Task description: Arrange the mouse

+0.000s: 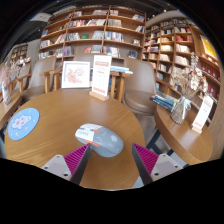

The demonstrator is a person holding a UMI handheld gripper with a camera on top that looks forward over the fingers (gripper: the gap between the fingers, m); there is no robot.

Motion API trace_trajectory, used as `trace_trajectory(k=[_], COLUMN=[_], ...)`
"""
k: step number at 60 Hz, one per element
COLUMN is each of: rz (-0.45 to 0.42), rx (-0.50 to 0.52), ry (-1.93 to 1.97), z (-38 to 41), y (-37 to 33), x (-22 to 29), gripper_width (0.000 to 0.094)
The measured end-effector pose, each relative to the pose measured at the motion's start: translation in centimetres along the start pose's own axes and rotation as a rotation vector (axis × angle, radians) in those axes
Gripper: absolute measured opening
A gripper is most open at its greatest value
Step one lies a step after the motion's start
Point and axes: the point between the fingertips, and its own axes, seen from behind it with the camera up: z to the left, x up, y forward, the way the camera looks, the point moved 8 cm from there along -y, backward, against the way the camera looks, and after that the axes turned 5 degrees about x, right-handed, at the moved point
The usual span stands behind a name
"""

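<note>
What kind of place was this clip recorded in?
Probably a library or bookshop reading area. Tall bookshelves full of books line the back and side walls, display signs stand about, and a round wooden table lies ahead of the open gripper, which holds nothing.

A round wooden table carries a light blue mouse mat near its front edge, a small white card lying on that mat, a round blue disc farther off, and an upright sign at the back.
</note>
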Motion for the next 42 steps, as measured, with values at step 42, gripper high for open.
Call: trace_trajectory(k=[42], rz=[0.022], rx=[0.023], ry=[0.084], z=[-2.1], y=[8.7], x=[5.1], gripper_width=[0.0851])
